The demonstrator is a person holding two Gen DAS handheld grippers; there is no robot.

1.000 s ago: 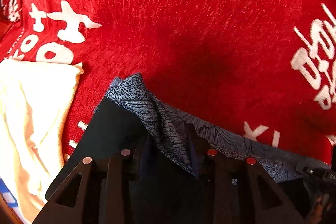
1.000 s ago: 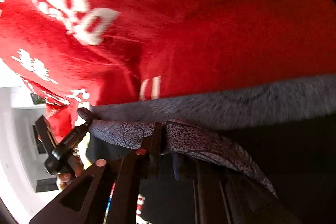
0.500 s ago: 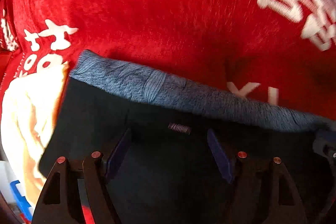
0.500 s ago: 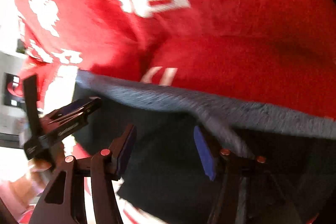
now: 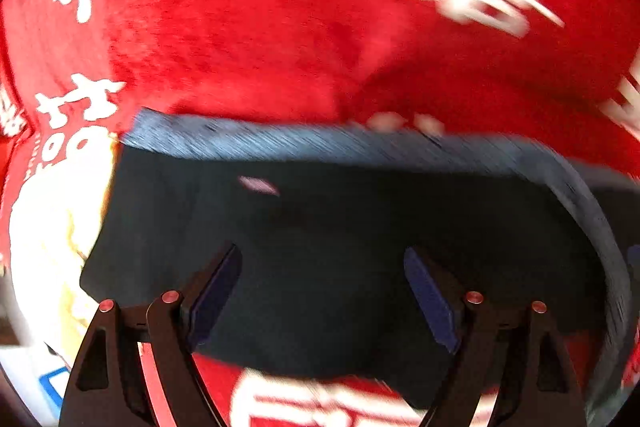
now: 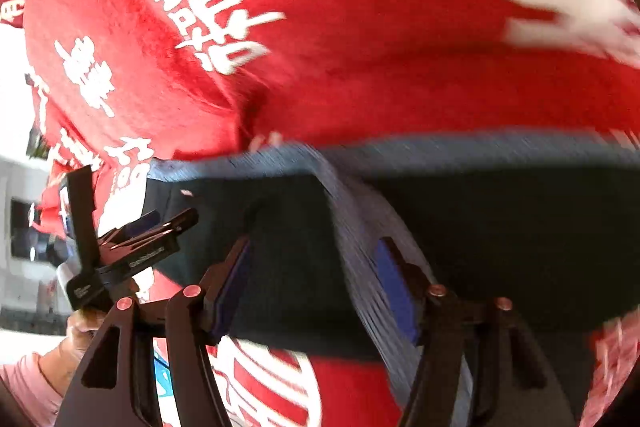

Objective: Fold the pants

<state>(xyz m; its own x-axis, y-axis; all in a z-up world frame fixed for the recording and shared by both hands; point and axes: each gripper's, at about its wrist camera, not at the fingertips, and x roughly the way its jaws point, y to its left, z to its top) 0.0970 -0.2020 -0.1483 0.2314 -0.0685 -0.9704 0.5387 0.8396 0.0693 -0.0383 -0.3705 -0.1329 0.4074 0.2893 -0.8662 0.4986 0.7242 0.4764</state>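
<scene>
We are looking at the dark pants, a flat soft slab with a grey-blue woven band along its top edge, lying across the middle and lower frame on a fuzzy red blanket printed with white lettering. The left gripper and right gripper are both opening wide above the cloth, their blue pads pressing on nothing. Motion blur is smearing the lettering, and at left a cream cloth is partly hidden.

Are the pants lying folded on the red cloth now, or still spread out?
Folded: the pants lie doubled on the red cloth, grey-blue waistband along the far edge. How neatly, blur hides.
</scene>
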